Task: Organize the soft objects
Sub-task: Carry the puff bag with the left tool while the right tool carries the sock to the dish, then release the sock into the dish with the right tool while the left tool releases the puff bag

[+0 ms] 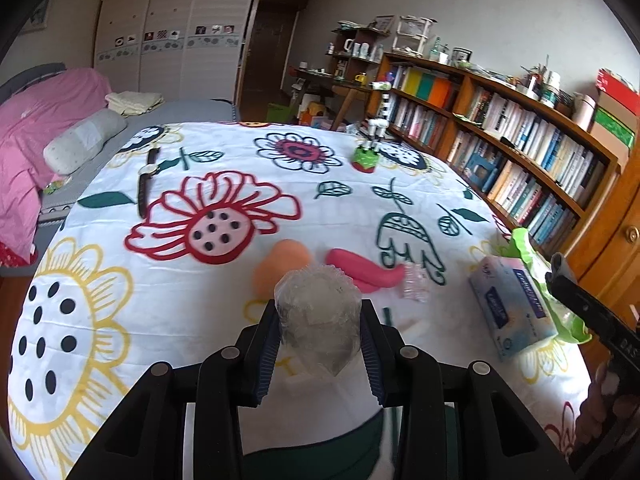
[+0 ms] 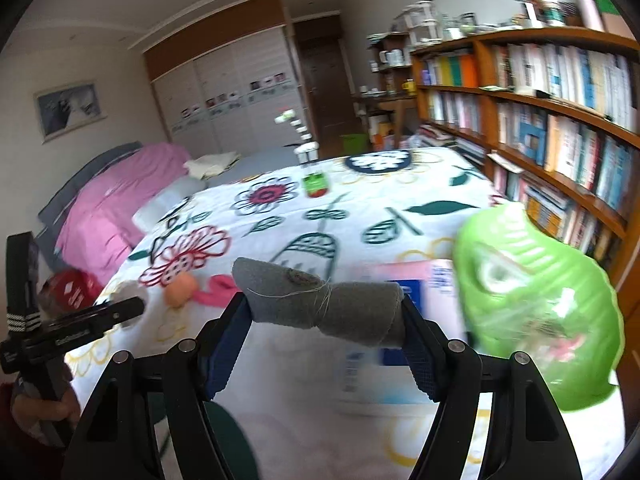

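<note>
Crinkled clear plastic, a bubble-wrap wad [image 1: 318,316] with a faceted, cloudy look, sits pinched between the pads of the left tool [image 1: 320,344], raised above the flowered bedspread [image 1: 100,280]. The right tool [image 2: 325,320] clamps a grey felt roll [image 2: 320,304] crosswise, tied round its middle with pale thread. On the bedspread beyond lie a peach-coloured soft ball [image 1: 280,268], a pink curved piece [image 1: 360,272], a tissue box [image 1: 508,308] and a green bag [image 2: 536,304], blurred, perhaps thin plastic.
</note>
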Tool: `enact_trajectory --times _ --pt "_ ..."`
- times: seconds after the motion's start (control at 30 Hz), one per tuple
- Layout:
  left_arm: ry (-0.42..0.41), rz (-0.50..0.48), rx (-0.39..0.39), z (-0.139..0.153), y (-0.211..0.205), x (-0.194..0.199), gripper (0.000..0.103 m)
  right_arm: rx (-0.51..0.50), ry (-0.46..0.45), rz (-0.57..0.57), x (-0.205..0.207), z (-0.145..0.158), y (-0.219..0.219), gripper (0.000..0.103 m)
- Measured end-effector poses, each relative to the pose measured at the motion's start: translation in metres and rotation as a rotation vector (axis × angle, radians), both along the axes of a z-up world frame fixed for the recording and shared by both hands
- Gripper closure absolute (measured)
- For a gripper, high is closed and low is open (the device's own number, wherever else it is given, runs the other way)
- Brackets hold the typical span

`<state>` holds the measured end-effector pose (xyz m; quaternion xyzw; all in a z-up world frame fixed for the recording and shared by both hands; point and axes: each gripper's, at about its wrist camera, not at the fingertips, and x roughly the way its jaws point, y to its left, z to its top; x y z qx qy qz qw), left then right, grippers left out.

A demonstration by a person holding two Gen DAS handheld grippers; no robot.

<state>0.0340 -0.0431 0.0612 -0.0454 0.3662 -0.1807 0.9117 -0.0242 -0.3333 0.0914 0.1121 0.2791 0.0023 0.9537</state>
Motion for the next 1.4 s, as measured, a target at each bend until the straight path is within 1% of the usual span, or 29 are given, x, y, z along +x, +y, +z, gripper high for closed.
enact_trajectory --times 0.4,0.57,0.7,0.83,1.07,1.4 --pt "-0.026 -0.078 0.029 0.013 -0.048 -0.010 0.063 0.009 0.006 -0.207 -0.026 -0.006 -0.090 0.030" --pt "-0.036 -0.114 0.046 0.018 -0.070 -0.014 0.063 0.024 0.036 -0.275 -0.027 -0.017 -0.124 0.028" --pt "-0.043 -0.145 0.060 0.021 -0.088 -0.018 0.063 0.063 0.083 -0.284 -0.025 -0.029 -0.148 0.026" --pt "-0.054 -0.180 0.075 0.025 -0.106 -0.022 0.063 0.092 0.077 -0.306 -0.032 -0.033 -0.163 0.024" --pt "-0.064 -0.242 0.087 0.031 -0.139 -0.026 0.063 0.091 0.039 -0.333 -0.048 -0.029 -0.177 0.023" --pt "-0.068 -0.389 0.104 0.034 -0.201 -0.033 0.063 0.095 0.005 -0.378 -0.071 -0.026 -0.196 0.023"
